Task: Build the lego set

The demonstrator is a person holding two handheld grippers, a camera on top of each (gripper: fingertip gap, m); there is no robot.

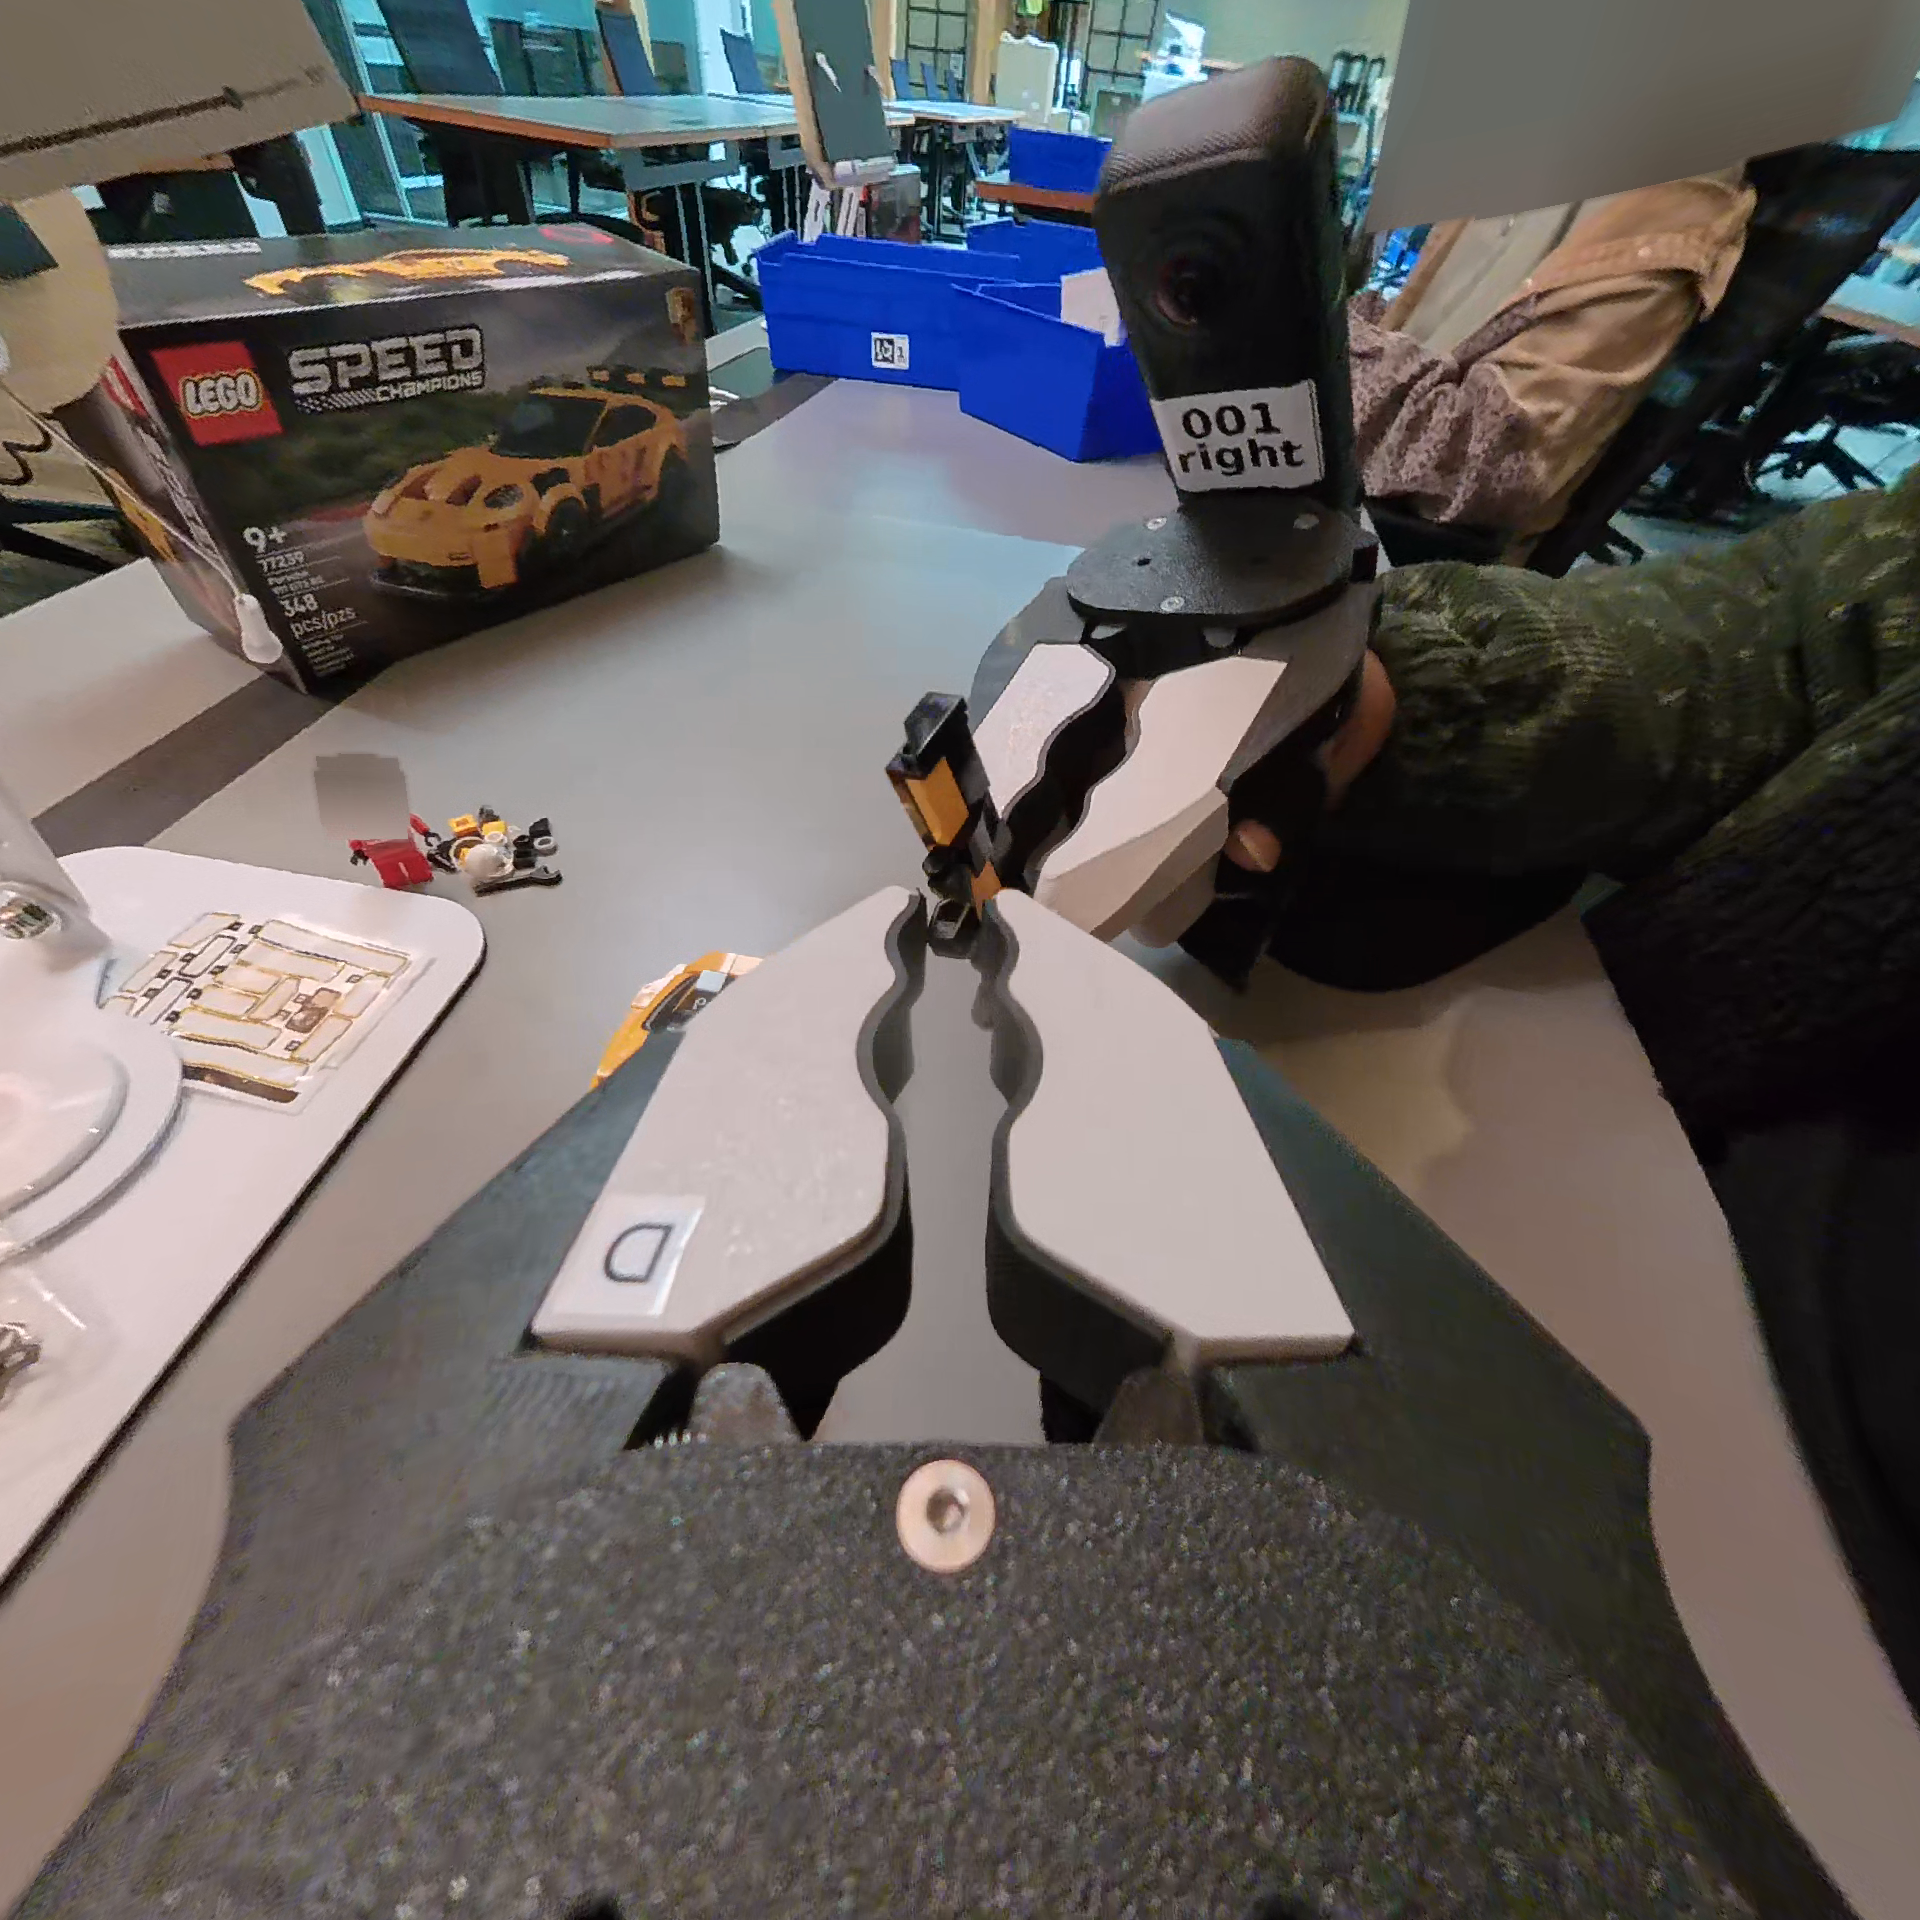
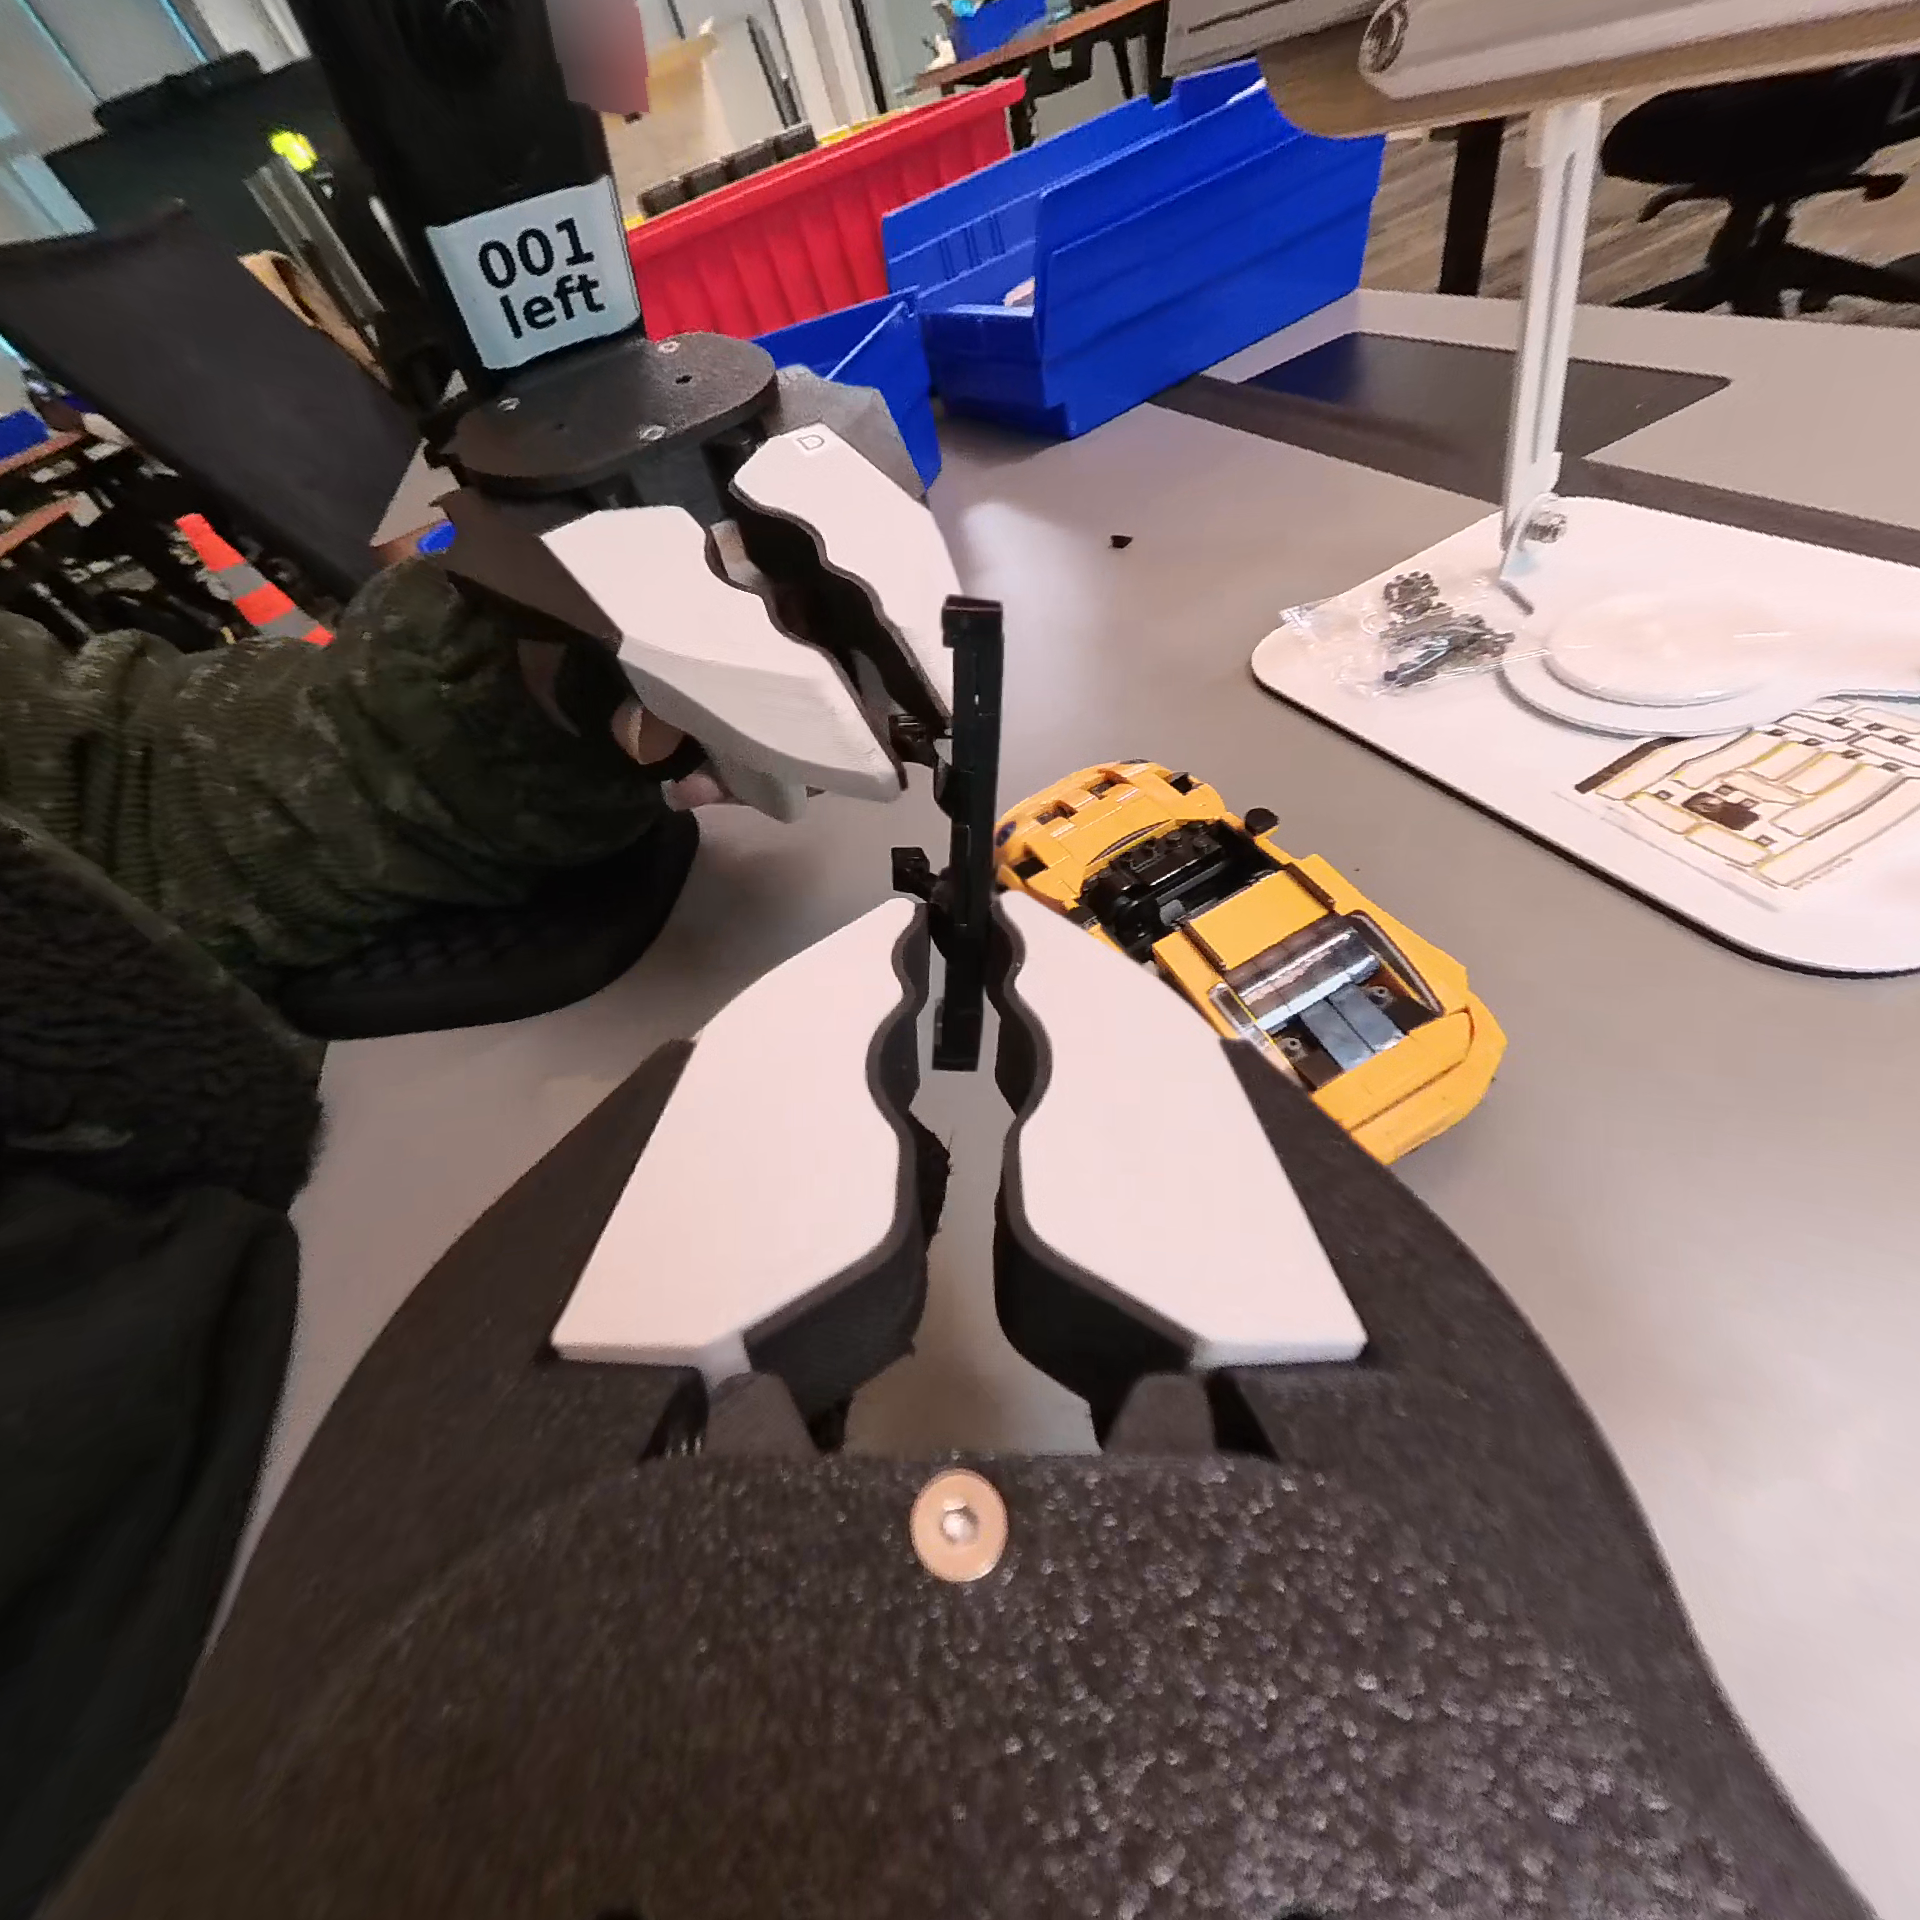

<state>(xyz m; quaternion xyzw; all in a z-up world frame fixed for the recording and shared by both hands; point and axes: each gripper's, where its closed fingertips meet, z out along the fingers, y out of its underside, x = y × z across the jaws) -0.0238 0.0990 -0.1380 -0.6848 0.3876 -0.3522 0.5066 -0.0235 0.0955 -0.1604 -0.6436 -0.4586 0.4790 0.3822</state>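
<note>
Claws both clench one black-and-yellow lego assembly [image 1: 940,800]: left claw [image 1: 951,920] and right claw [image 2: 961,914], above the desk [image 1: 727,675].

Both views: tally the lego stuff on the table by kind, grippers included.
Grippers: 2 (left gripper, right gripper)
Lego box: 1
Yellow car: 1
Held black-and-yellow sub-assembly: 1
Sticker sheet: 1
Loose-parts pile: 1
Parts bag: 1
Total: 8
</note>
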